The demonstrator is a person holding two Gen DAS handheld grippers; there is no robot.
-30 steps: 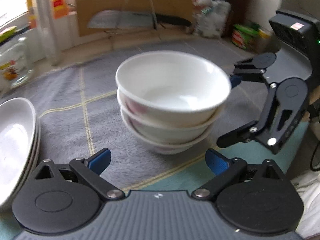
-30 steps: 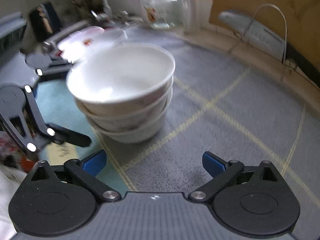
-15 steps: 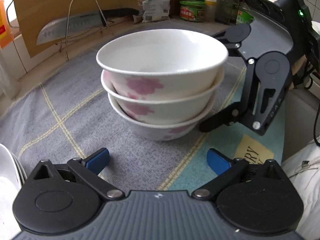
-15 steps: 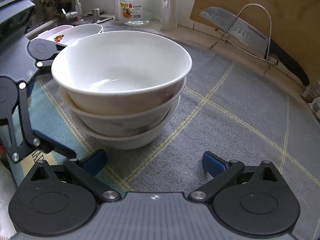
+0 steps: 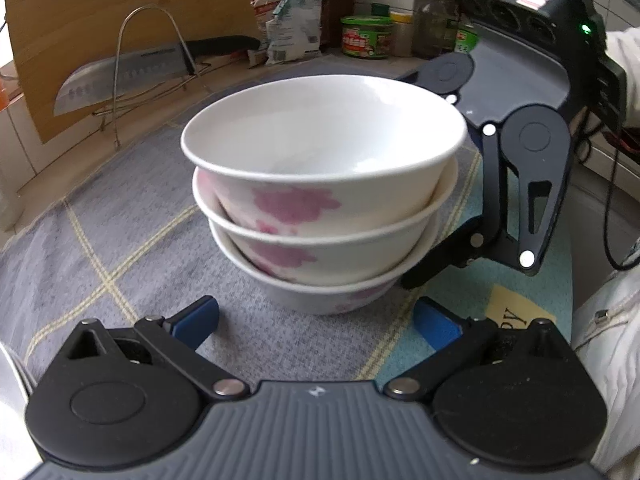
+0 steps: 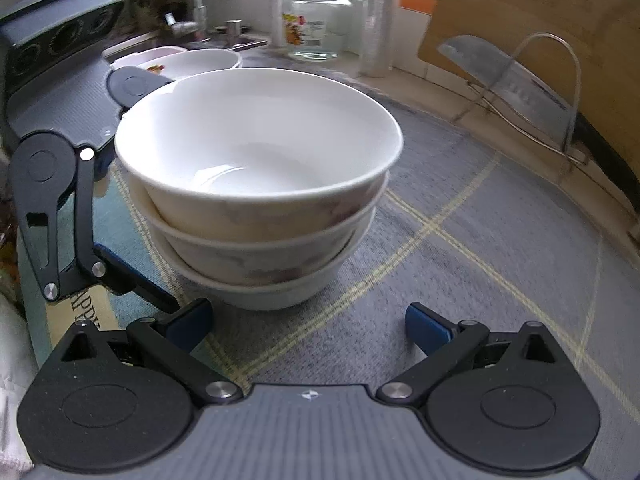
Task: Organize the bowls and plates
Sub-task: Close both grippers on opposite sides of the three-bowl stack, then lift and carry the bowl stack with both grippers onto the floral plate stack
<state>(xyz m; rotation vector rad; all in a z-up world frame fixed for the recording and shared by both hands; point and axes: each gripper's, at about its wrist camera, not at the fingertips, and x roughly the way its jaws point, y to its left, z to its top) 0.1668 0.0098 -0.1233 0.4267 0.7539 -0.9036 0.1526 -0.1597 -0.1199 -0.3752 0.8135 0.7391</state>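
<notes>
Three white bowls with pink flowers are nested in a stack (image 5: pixel 320 196) on a grey checked mat (image 5: pixel 132 248). The stack also shows in the right wrist view (image 6: pixel 260 184). My left gripper (image 5: pixel 316 322) is open and empty, its blue-padded fingers just short of the bottom bowl. My right gripper (image 6: pixel 308 324) is open and empty, close to the stack from the other side. Each gripper shows in the other's view, beside the stack, with one finger reaching under the bowls. White plates (image 6: pixel 192 62) sit stacked behind the bowls in the right wrist view.
A wooden cutting board (image 5: pixel 120 28) leans at the back with a cleaver (image 5: pixel 132 68) on a wire rack. Jars and bags (image 5: pixel 364 36) stand at the back right. A glass jar (image 6: pixel 316 24) and a sink tap (image 6: pixel 196 4) are near the window.
Both grippers have closed in on the bowl stack, which now looms larger in both views. The left wrist view has swung right, away from the plates. Jaws stay open.
</notes>
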